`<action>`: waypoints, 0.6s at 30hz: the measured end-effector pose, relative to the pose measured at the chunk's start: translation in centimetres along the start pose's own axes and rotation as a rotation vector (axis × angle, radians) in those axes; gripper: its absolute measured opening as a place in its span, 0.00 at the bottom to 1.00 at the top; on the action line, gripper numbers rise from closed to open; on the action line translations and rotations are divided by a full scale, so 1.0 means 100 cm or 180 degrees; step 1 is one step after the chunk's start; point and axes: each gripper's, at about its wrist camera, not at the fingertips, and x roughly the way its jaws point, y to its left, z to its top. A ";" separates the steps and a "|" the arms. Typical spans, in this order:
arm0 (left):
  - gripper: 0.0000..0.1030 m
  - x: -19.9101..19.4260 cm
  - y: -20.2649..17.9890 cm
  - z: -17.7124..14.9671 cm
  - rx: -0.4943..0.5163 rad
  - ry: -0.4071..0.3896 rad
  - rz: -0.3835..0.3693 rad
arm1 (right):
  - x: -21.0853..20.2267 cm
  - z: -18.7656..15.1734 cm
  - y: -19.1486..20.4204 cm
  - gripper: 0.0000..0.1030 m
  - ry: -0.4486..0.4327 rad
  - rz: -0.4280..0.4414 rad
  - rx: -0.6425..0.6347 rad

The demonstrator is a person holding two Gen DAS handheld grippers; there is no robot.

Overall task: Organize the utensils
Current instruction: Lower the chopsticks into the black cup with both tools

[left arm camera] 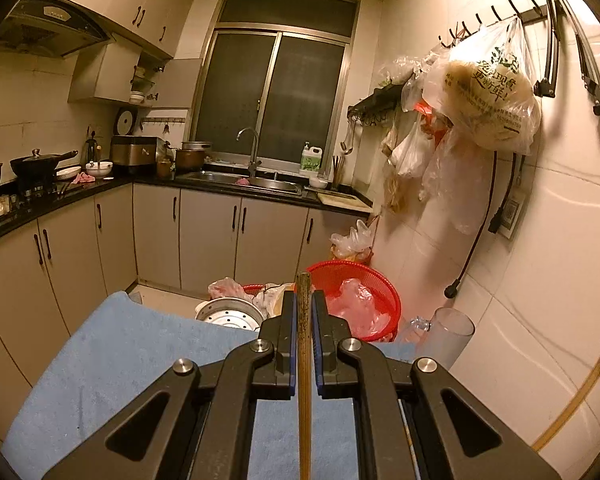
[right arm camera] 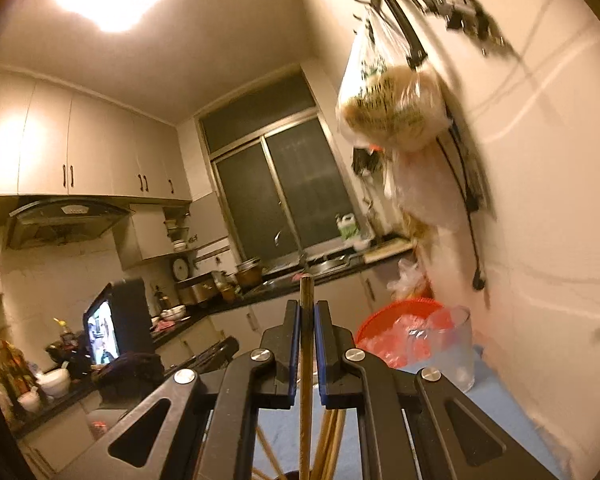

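My left gripper (left arm camera: 303,300) is shut on a brown wooden chopstick (left arm camera: 304,360) that runs lengthwise between the blue pads, its tip sticking out past the fingers. It hangs over a blue cloth (left arm camera: 120,360) on the table. My right gripper (right arm camera: 307,312) is shut on another wooden chopstick (right arm camera: 306,360), also held lengthwise with its end poking out. Several more chopsticks (right arm camera: 328,444) stand bunched below the right gripper, apparently in a dark holder at the bottom edge. A clear plastic cup (right arm camera: 454,344) stands on the blue cloth (right arm camera: 500,408) by the wall, and the clear cup (left arm camera: 450,334) shows in the left wrist view too.
A red basket (left arm camera: 360,292) with plastic bags and a metal steamer pot (left arm camera: 230,314) sit beyond the table's far edge. The tiled wall (left arm camera: 540,260) is close on the right, with hanging bags (left arm camera: 488,92) and a cable. A phone on a stand (right arm camera: 112,328) is at the left.
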 end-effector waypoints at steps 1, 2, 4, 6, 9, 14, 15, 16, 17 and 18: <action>0.07 0.000 0.000 -0.001 0.0005 0.0009 -0.0002 | 0.003 -0.001 0.000 0.07 0.0020 -0.0001 0.0005; 0.07 -0.001 0.000 -0.002 0.0008 0.0018 0.0000 | 0.006 -0.003 -0.001 0.07 0.0053 -0.0009 0.0025; 0.07 0.000 0.002 -0.004 0.0014 0.0052 -0.0002 | 0.016 -0.007 -0.003 0.07 0.0164 -0.0020 0.0012; 0.07 0.001 0.004 -0.005 -0.0002 0.0096 0.0000 | 0.027 -0.014 -0.006 0.07 0.0317 -0.0005 0.0030; 0.07 0.002 0.007 -0.008 -0.0018 0.0169 0.0014 | 0.037 -0.027 -0.013 0.07 0.0537 0.0009 0.0084; 0.08 -0.001 0.010 -0.017 0.0019 0.0324 -0.0016 | 0.055 -0.051 -0.019 0.08 0.1057 0.0146 0.0106; 0.08 -0.001 0.010 -0.018 0.0032 0.0349 -0.0017 | 0.057 -0.056 -0.020 0.08 0.1127 0.0160 0.0111; 0.08 -0.002 0.009 -0.020 0.0061 0.0389 -0.0013 | 0.058 -0.059 -0.020 0.09 0.1197 0.0178 0.0109; 0.08 -0.003 0.008 -0.020 0.0085 0.0420 -0.0022 | 0.059 -0.062 -0.020 0.09 0.1280 0.0199 0.0101; 0.08 -0.003 0.008 -0.021 0.0115 0.0464 -0.0038 | 0.060 -0.063 -0.021 0.09 0.1339 0.0216 0.0108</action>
